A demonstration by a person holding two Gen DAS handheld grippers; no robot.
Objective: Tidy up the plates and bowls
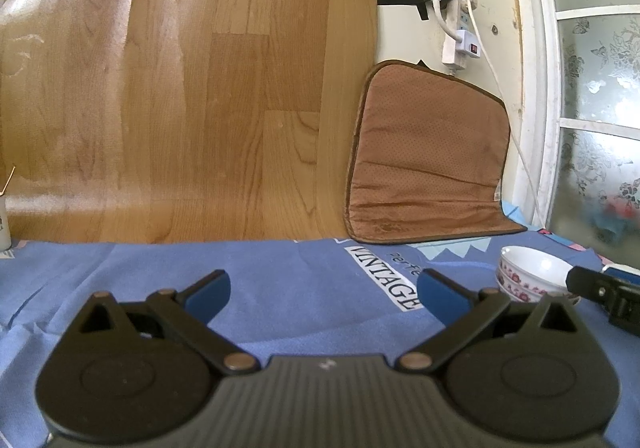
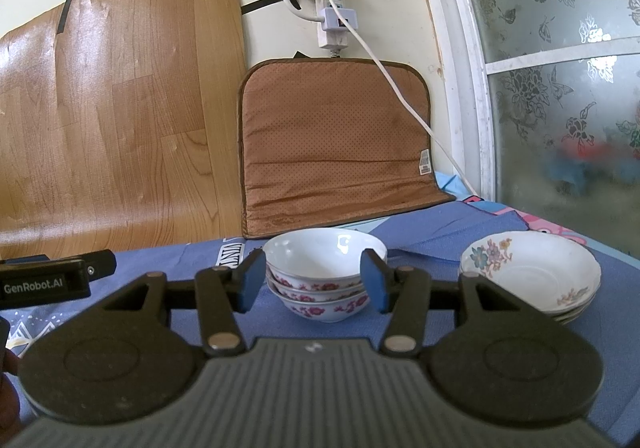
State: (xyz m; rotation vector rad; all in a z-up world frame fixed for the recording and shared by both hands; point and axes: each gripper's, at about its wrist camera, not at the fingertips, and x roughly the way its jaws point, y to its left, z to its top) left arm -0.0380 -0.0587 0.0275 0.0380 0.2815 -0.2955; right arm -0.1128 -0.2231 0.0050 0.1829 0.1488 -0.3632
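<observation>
Three white bowls with red flowers stand stacked [image 2: 320, 288] on the blue cloth [image 2: 440, 248]. To their right sits a stack of floral plates [image 2: 532, 272]. My right gripper [image 2: 314, 280] is open, its blue pads [image 2: 250, 284] half apart and level with the bowl stack's sides. The bowls rest on the cloth just beyond the tips, and no pad visibly presses on them. In the left wrist view my left gripper [image 1: 324, 288] is wide open over bare cloth, with nothing between its fingers. The bowls [image 1: 528, 268] show at its right, partly behind the right gripper [image 1: 600, 288].
A brown padded mat [image 2: 336, 152] leans on the wall behind the bowls. A wood-pattern sheet [image 1: 180, 88] covers the wall to the left. A power strip with a white cable [image 2: 332, 20] hangs above, and a frosted window [image 2: 560, 88] is on the right. A white container [image 1: 4, 224] stands at the far left.
</observation>
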